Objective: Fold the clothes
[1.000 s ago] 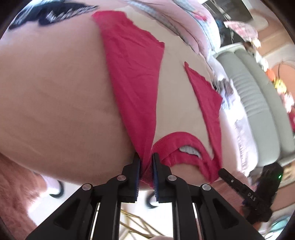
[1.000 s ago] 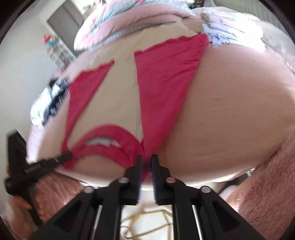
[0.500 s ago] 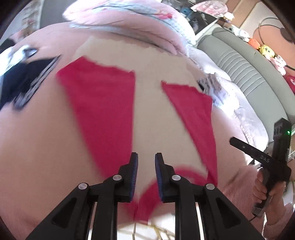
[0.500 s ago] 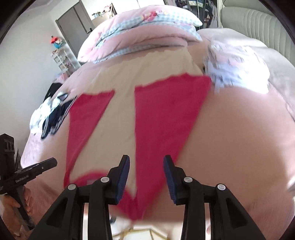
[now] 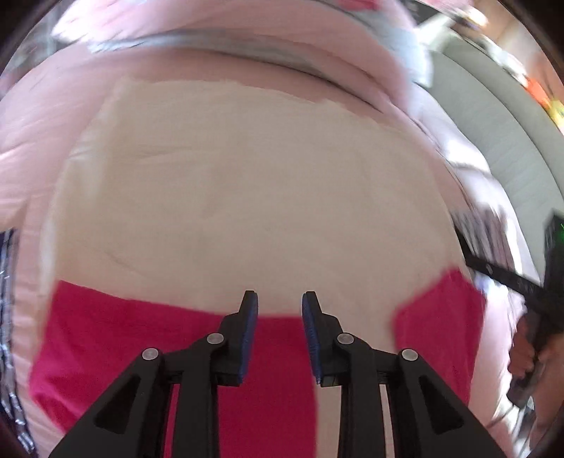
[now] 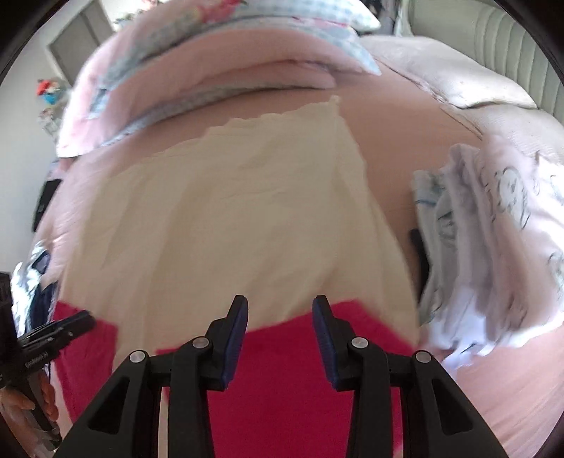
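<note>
The shirt [image 6: 303, 398] is bright red on one side and cream on the other. The bed cover [image 6: 405, 141] is pink. The pillow [image 6: 303, 21] has blue and white checks.

Pink bed [image 6: 405, 119], cream cloth [image 6: 229, 218] w/ red garment [image 6: 282, 387] (pillows [image 6: 211, 53] behind)
</note>
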{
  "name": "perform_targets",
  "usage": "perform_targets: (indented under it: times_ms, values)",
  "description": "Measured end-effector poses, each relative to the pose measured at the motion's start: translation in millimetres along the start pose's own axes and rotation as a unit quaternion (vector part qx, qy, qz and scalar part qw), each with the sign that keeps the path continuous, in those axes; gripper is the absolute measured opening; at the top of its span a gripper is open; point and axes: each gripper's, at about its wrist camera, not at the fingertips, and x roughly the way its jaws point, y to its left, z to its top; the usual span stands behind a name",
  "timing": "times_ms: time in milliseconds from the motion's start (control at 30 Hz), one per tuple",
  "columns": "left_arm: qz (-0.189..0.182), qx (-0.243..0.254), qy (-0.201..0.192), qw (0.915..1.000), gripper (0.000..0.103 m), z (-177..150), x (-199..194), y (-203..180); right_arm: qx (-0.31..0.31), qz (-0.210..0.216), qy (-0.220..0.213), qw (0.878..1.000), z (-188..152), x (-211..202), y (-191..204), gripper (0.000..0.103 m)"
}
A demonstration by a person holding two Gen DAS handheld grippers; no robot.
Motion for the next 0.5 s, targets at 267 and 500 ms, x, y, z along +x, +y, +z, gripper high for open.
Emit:
perform_targets:
  times_ms: [267,500]
  values:
    - [0.081,-0.071,-0.038,0.9935,0.023,105.5,-5.2,71.9,0.012,-0.041,0.043,0.998,84.3,12.3,-19.2,0.037]
    - [0.044,-0.049,-0.007,0.9978,0.023,148.3,39.6,68.1,0.009,-0.05,0.033,0.998,147.3,65.4,-6.3,0.037]
